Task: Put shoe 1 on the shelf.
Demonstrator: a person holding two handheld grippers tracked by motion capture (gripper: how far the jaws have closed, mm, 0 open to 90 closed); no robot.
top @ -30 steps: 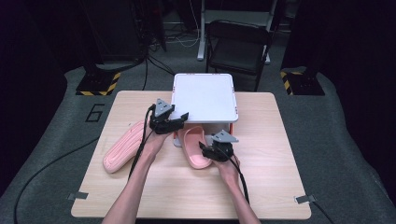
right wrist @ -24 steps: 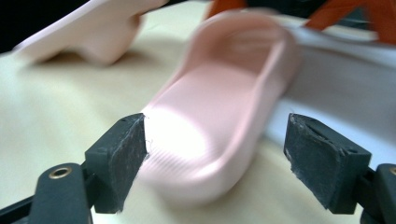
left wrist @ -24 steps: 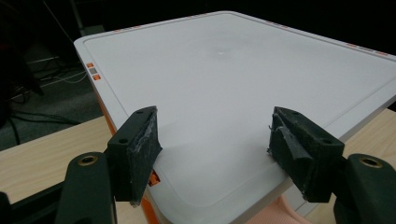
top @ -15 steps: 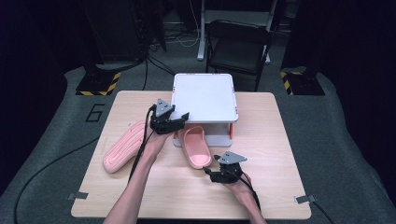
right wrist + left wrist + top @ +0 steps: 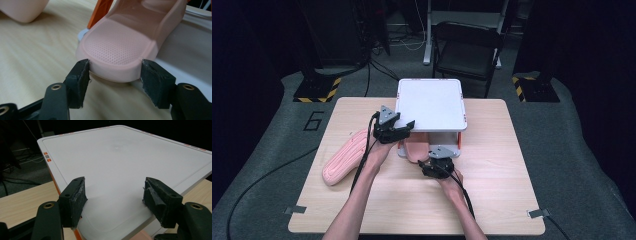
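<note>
Slipper heel sits between right tool's spread jaws.

A light wooden table stands on a grey floor marked with a white "6". Beyond the table's far edge sits a dark chair, and off its far corners are two bases with yellow-and-black stripes. A black cable curves across the floor on the left. Tape strips mark the table's near corners.

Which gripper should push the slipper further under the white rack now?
Right. The right gripper has open jaws flanking the slipper heel. The left gripper sits at the white rack top's corner.
</note>
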